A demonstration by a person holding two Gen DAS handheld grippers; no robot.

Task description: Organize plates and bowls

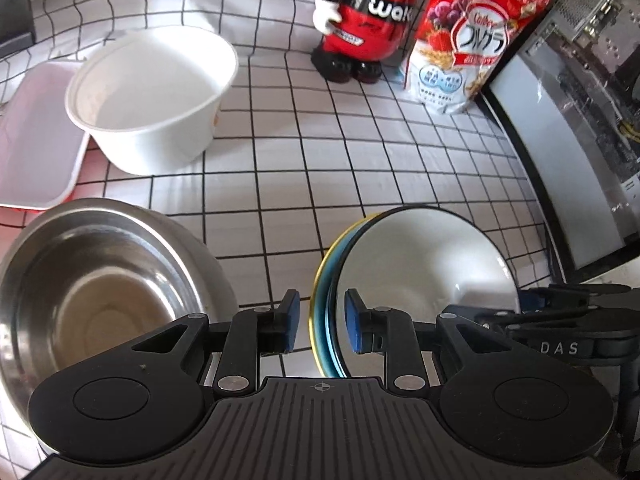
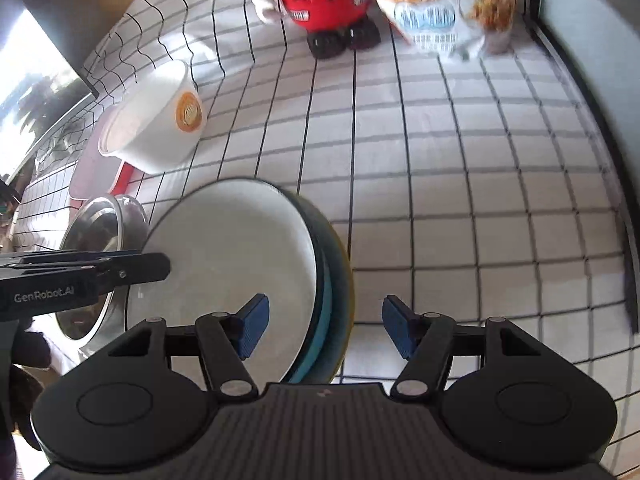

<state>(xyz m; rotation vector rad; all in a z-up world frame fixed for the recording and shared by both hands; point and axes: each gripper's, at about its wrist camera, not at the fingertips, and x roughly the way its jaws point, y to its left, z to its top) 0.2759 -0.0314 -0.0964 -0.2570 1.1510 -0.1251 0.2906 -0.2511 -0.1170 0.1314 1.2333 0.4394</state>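
**2 grippers straddling the rim of a stack of dishes on the checked tabletop**

From the left: a red-edged tray (image 1: pixel 36 152) lies far left with a white paper bowl (image 1: pixel 156 100) just beside it, a steel bowl (image 1: pixel 96 292) sits near left, and right of it stands the stack of dishes (image 1: pixel 400 280), a white bowl over blue and yellow rims. The left gripper (image 1: pixel 320 322) is released, its pads (image 1: pixel 290 322) flanking the stack's left rim without pressing. The right gripper (image 2: pixel 320 330) is also released, jaws wide, left pad over the white inside, right pad clear outside the rim. A red mascot figure (image 1: pixel 368 20) and a cereal bag (image 1: pixel 468 40) stand far right. To lift well, both grippers should probably close evenly on opposite rims, catching every layer, keeping it level.
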